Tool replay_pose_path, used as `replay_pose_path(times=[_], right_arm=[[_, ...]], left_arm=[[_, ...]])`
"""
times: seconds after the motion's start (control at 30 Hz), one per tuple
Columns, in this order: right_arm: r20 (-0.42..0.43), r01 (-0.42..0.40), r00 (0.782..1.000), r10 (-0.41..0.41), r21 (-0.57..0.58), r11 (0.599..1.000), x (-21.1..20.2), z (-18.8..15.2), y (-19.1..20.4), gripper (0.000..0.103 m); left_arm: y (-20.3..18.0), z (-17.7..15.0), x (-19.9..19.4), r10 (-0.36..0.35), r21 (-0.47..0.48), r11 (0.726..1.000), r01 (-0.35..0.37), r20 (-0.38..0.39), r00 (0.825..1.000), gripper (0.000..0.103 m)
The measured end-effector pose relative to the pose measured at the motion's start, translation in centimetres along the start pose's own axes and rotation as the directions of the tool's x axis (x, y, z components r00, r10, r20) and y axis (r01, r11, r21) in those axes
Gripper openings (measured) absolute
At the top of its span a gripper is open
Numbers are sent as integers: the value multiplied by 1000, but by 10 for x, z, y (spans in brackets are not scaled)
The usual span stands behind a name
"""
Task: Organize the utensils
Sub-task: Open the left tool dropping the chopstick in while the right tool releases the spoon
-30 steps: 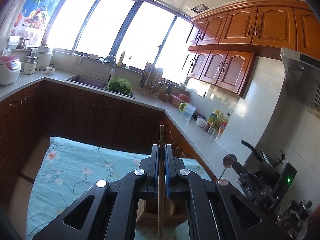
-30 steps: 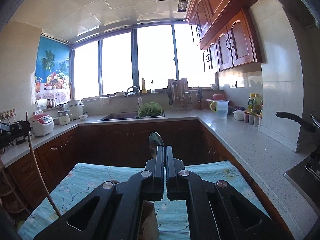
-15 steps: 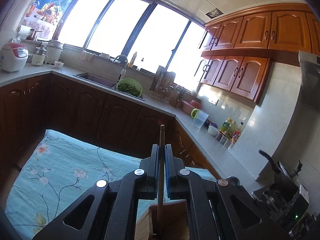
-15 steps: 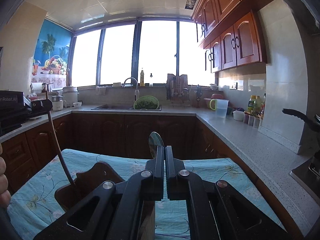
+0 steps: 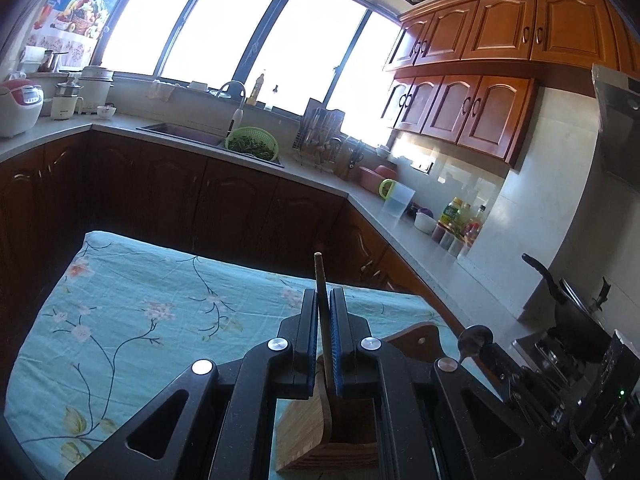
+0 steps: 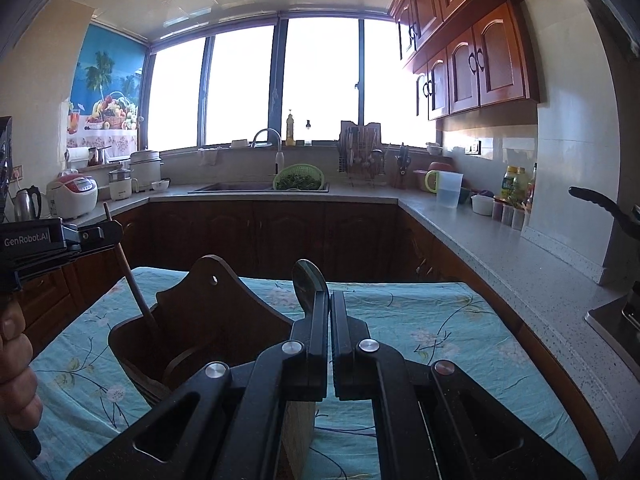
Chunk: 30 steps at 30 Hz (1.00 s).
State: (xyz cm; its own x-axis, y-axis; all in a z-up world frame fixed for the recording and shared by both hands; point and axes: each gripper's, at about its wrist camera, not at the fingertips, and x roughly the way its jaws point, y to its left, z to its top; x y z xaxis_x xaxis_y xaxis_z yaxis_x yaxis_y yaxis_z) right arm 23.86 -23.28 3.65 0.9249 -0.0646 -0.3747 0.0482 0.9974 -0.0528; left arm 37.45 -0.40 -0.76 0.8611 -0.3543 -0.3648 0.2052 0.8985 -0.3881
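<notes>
Utensils here are two: a wooden-handled utensil (image 5: pixel 322 312) clamped between the closed fingers of the left gripper (image 5: pixel 325 304), and a metal spoon (image 6: pixel 307 280) pinched between the closed fingers of the right gripper (image 6: pixel 329 308). In the left wrist view the wooden handle stands nearly upright, its tip rising above the fingers and its lower part curving down into the wooden holder (image 5: pixel 340 432) directly below. The right wrist view shows the same handle leaning into the holder's near-left compartment, its lower end hidden inside. The spoon's bowl points up past the right fingers; its handle is hidden behind the gripper, so I cannot tell whether it has reached the holder yet.

Outward from the fingers, the holder, dark wood with a tall arched back and a hanging hole, sits on the bench, which is covered by a blue floral cloth (image 5: pixel 140 312). No loose utensils show on the visible cloth.

My judgement: the task is well along. The wooden utensil looks all but seated and only needs letting go; the spoon remains to be lowered into a compartment and released. Whether other pieces wait out of view cannot be told.
</notes>
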Motion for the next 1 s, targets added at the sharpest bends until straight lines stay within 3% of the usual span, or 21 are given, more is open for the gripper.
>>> replay_pose_path(times=[0.33,0.43,0.5,0.57,0.7,0.77,0.8,0.83,1.0], right_arm=[[-44,-23,999,26,62,998,8,0,-16,1],[-57,-34,998,39,84,996,9,0,-19,3],[-58,-45,997,51,104,994,7,1,-22,5],[-56,-47,997,54,121,992,2,1,-26,22],[-39,-80,995,88,178,981,-13,1,-37,54],[-35,-95,994,104,203,975,-23,0,-41,87],[-35,-104,993,115,218,970,-28,-1,-43,96],[-31,-118,991,129,234,965,-34,-2,-46,103],[-35,-148,986,163,261,954,-63,-11,-49,103]], left_arm=[[18,8,-21,2,-30,1000,-3,-16,1000,5],[19,10,-23,9,-52,999,-11,-35,999,19],[22,12,-30,15,-73,997,-17,-29,999,36],[22,10,-37,18,-87,996,-20,-25,1000,38],[25,5,-55,31,-112,993,-33,-24,999,56],[26,0,-67,54,-118,991,-57,-28,998,71],[27,-2,-75,68,-123,990,-71,-26,997,79],[27,-6,-83,84,-127,988,-86,-26,996,81],[26,-25,-124,119,-137,983,-126,-56,991,84]])
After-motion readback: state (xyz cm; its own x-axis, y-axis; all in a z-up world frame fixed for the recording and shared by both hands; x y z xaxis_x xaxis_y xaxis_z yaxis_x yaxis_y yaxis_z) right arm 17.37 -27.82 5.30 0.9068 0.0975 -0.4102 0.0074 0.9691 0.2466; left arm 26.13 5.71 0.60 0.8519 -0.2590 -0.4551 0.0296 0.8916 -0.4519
